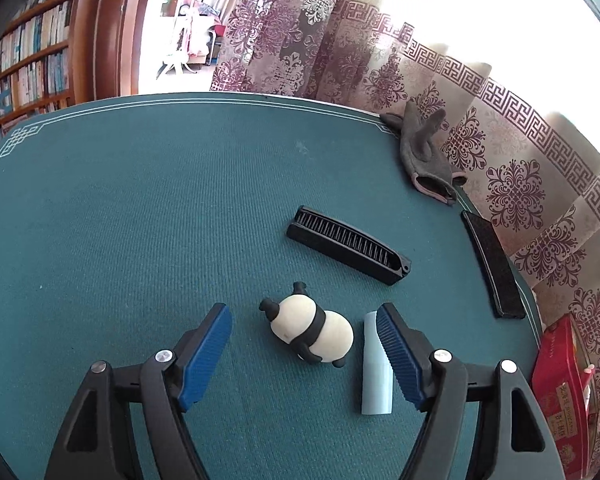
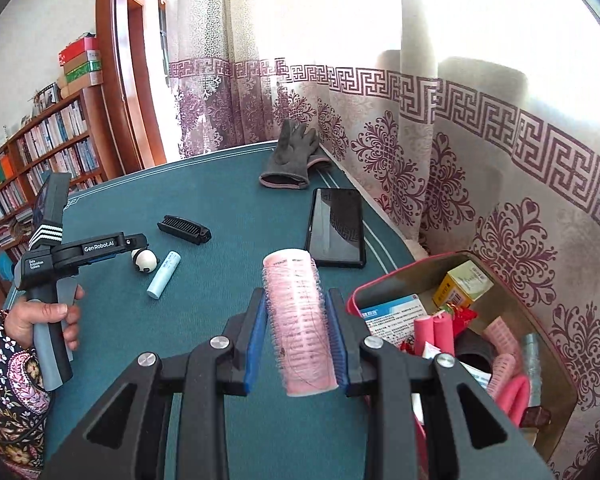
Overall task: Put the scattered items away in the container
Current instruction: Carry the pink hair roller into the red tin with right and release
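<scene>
Your right gripper (image 2: 296, 336) is clamped on the pink hair roller (image 2: 300, 320), just left of the red container (image 2: 380, 286). Your left gripper (image 1: 304, 322) stands apart around the panda toy (image 1: 312, 330) lying on the green table (image 1: 140, 220), pads clear of it, beside the pale blue tube (image 1: 374, 372).

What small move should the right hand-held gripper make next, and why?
Probably carry the pink hair roller rightward over the red box and release it. The right hand-held gripper is shut on the roller above the green table, and the box beside it stands open, already holding similar rollers.
</scene>
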Action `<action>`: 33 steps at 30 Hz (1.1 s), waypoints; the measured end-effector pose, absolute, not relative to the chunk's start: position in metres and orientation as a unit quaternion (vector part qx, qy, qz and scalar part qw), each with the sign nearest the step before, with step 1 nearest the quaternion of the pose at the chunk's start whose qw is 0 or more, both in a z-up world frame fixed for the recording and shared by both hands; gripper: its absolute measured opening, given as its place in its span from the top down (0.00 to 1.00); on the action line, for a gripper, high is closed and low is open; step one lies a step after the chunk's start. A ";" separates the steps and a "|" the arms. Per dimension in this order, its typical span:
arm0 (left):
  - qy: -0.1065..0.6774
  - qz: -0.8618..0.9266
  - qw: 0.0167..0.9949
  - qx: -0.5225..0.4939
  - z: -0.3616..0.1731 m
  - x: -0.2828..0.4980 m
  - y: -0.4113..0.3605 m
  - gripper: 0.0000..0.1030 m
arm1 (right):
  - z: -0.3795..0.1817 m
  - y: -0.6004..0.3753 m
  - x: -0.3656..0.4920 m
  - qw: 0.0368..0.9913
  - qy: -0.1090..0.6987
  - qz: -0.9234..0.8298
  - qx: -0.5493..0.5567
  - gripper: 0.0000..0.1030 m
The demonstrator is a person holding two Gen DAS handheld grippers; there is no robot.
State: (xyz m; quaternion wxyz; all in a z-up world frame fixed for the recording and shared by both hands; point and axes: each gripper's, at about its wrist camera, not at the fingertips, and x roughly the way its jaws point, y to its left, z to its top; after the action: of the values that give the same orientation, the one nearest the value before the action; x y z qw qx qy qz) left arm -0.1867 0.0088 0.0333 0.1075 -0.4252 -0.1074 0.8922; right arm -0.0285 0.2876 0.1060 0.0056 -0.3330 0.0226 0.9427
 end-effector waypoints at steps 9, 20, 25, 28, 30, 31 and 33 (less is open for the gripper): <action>-0.098 0.896 0.104 -0.421 0.021 -0.187 0.015 0.51 | 0.105 0.316 -0.008 0.048 0.041 0.943 -0.327 0.69; -0.108 0.907 0.120 -0.390 0.048 -0.176 0.015 0.51 | 0.115 0.347 0.014 0.105 0.046 0.945 -0.305 0.69; -0.115 0.907 0.138 -0.381 0.060 -0.169 0.021 0.51 | 0.117 0.373 0.028 0.148 0.054 0.941 -0.301 0.69; -0.111 0.908 0.153 -0.373 0.068 -0.161 0.031 0.51 | 0.114 0.388 0.038 0.173 0.059 0.936 -0.299 0.69; -0.105 0.909 0.166 -0.368 0.073 -0.155 0.040 0.51 | 0.111 0.398 0.043 0.182 0.067 0.933 -0.302 0.69; -0.100 0.910 0.171 -0.365 0.075 -0.151 0.045 0.51 | 0.108 0.404 0.044 0.183 0.073 0.931 -0.307 0.69; -0.087 0.911 0.184 -0.359 0.080 -0.143 0.058 0.51 | 0.101 0.414 0.045 0.175 0.089 0.926 -0.322 0.67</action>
State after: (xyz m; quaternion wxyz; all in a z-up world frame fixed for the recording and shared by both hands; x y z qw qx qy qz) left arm -0.1432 0.0576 0.0802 0.1835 -0.3593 -0.0870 0.9109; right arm 0.0451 0.4136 0.1005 0.1750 -0.3220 0.0894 0.9261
